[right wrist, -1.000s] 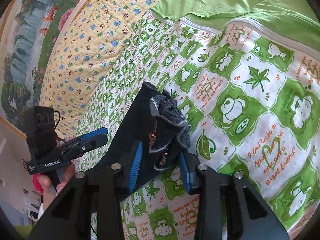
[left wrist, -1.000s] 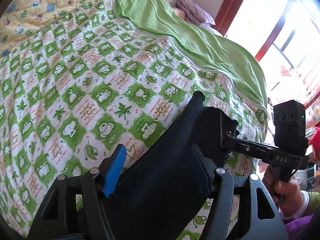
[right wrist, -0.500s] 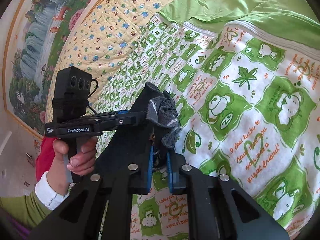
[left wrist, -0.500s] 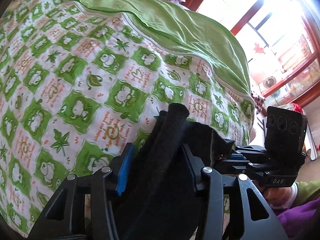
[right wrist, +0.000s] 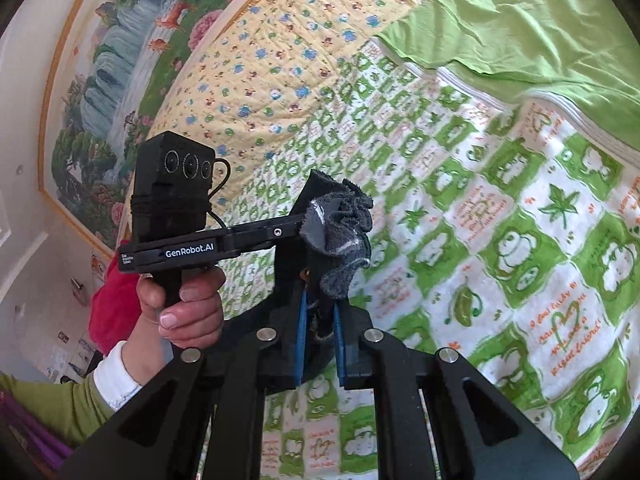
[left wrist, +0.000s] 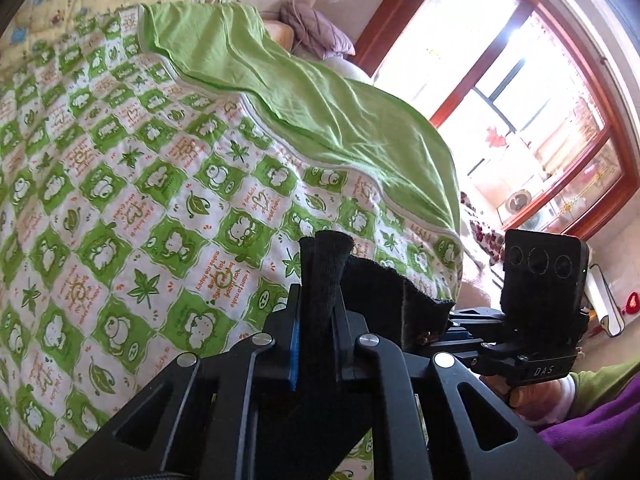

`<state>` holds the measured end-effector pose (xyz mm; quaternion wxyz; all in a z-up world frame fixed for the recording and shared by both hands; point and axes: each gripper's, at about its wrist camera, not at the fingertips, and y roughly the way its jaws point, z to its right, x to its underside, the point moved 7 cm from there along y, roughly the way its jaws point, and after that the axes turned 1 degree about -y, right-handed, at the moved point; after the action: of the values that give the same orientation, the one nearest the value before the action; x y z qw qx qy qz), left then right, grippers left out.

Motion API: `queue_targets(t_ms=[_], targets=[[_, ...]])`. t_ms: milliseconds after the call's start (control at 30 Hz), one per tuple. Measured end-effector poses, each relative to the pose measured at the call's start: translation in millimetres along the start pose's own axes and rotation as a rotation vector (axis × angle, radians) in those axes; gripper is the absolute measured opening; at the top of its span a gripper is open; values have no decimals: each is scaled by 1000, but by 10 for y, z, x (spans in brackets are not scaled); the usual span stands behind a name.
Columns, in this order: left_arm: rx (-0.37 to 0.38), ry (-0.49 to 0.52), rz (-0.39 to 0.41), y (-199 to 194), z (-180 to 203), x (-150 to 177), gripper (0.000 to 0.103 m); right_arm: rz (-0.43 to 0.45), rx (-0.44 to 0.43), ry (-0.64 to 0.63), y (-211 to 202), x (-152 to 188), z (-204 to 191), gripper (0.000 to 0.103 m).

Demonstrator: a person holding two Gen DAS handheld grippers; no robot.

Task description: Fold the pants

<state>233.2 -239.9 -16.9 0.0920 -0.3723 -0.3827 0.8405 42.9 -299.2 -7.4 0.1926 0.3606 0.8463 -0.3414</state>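
Note:
The black pants (left wrist: 380,296) hang between my two grippers above the bed. My left gripper (left wrist: 318,312) is shut on a bunched edge of the pants that sticks up between its blue pads. My right gripper (right wrist: 320,312) is shut on another bunched edge of the pants (right wrist: 336,228), with grey lining showing. In the left wrist view the right gripper (left wrist: 440,328) holds the cloth just to the right. In the right wrist view the left gripper (right wrist: 296,232) holds it just to the left. The rest of the pants is hidden below the grippers.
A green and white frog-print quilt (left wrist: 160,200) covers the bed. A plain green sheet (left wrist: 320,112) lies across its far side, with a yellow patterned quilt (right wrist: 260,60) beyond. A window (left wrist: 520,100) is at the right, a landscape painting (right wrist: 100,80) on the wall at the left.
Both grippers have closed on the pants edges and come close together. The pants have been lifted off the quilt and bunched between them.

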Motion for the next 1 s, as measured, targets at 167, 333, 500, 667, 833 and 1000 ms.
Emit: queue_targets(t_ms=[167, 333, 500, 667, 833, 1000], targets=[[-38, -20, 78, -516, 10, 100, 10, -16, -102, -53, 88, -49, -390, 13], [-63, -42, 154, -885, 9, 290, 10, -69, -200, -116, 277, 33, -808, 13], [-90, -94, 220, -1177, -117, 582, 10, -147, -256, -161, 565, 224, -1114, 13], [-103, -168, 286, -1395, -296, 899, 10, -222, -286, -181, 855, 413, -1284, 13], [-107, -243, 320, -1470, -473, 1187, 10, -295, -295, -190, 1071, 593, -1291, 13], [-118, -315, 329, -1420, -666, 1440, 9, -359, -280, -193, 1264, 777, -1258, 13]])
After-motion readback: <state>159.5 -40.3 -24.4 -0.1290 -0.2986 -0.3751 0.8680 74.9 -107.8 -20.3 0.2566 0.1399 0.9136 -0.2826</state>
